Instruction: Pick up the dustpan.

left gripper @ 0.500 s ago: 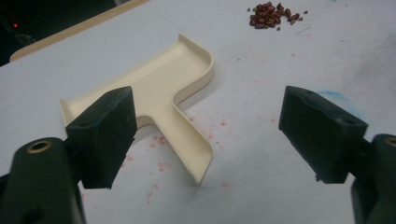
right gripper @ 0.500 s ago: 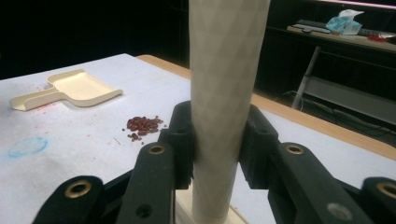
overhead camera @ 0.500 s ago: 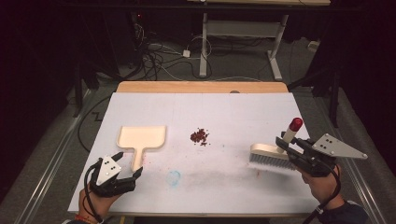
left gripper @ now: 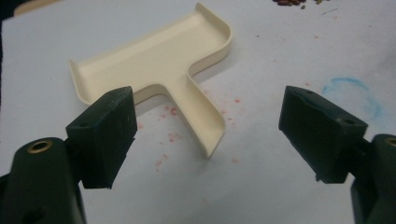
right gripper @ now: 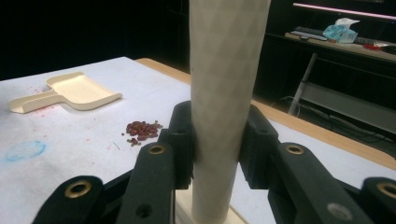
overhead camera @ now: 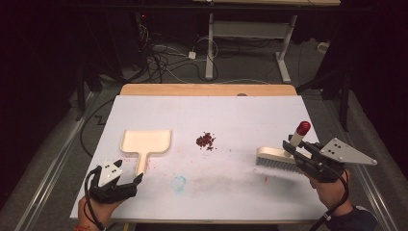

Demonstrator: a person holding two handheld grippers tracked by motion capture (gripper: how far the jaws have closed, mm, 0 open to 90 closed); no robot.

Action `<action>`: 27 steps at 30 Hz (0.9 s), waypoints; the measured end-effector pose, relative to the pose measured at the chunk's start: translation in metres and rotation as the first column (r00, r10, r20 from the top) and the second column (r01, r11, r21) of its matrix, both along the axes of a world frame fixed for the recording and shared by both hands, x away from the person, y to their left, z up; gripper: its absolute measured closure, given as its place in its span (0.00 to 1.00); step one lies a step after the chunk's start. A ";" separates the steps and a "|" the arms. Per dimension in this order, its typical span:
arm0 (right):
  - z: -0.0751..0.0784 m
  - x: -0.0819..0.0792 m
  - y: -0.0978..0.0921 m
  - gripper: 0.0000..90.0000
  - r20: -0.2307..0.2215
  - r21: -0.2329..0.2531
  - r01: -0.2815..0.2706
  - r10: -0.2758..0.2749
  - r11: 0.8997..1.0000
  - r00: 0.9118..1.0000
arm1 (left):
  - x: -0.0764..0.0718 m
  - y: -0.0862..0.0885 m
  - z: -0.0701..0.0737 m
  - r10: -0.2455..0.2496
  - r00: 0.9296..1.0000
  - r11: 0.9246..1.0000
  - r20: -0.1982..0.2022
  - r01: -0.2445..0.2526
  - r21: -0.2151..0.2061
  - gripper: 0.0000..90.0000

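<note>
The right tongs [overhead camera: 299, 150] are clamping the pale handle of a cream bristle brush [overhead camera: 276, 159]. The left tongs [left gripper: 205, 135] are gaping wide and empty, just short of a cream plastic dustpan's [left gripper: 159, 79] handle. A small pile of red-brown beans [overhead camera: 206, 140] is lying between them on the white worktop [overhead camera: 240, 192]. A hard sweep could be scattering beans past the unheld pan.

The white table [overhead camera: 240, 115] is lit brightly and evenly from above, while the room around it, from 9 to 3 o'clock, stays almost black. Shadows are soft. The brush handle [right gripper: 224, 93] near the lens is a little blurred.
</note>
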State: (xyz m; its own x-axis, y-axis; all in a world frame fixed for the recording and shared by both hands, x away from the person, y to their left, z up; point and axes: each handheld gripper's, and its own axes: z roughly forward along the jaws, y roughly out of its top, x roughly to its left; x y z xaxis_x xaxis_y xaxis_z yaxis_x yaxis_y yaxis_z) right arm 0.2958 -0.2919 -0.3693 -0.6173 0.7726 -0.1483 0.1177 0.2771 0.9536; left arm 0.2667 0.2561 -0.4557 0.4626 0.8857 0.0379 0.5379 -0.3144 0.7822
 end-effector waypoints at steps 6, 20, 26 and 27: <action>-0.003 0.003 0.001 0.78 -0.018 -0.006 0.007 -0.007 1.000 1.000 | 0.040 0.009 -0.010 0.066 0.988 0.993 -0.140 -0.079 -0.090 0.21; -0.006 0.003 0.004 0.78 -0.027 -0.020 0.008 -0.009 1.000 1.000 | 0.086 -0.021 -0.040 0.094 0.965 0.995 -0.246 -0.097 0.001 0.47; -0.007 0.004 0.003 0.78 -0.033 -0.014 0.008 -0.008 1.000 0.999 | 0.094 -0.019 -0.038 0.061 0.971 0.998 -0.231 -0.056 0.027 0.64; -0.007 0.004 0.003 0.78 -0.033 -0.013 0.007 -0.008 1.000 0.999 | 0.096 -0.019 -0.038 0.052 0.971 0.999 -0.234 -0.047 0.027 0.68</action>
State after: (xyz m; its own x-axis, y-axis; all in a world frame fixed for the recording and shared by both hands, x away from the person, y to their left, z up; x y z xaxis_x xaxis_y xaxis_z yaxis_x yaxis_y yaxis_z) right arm 0.3003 -0.2892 -0.3763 -0.6162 0.7754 -0.1380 0.1516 0.2887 0.9453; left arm 0.3623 0.2368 -0.4937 0.4167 0.9078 -0.0475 0.7209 -0.2983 0.6255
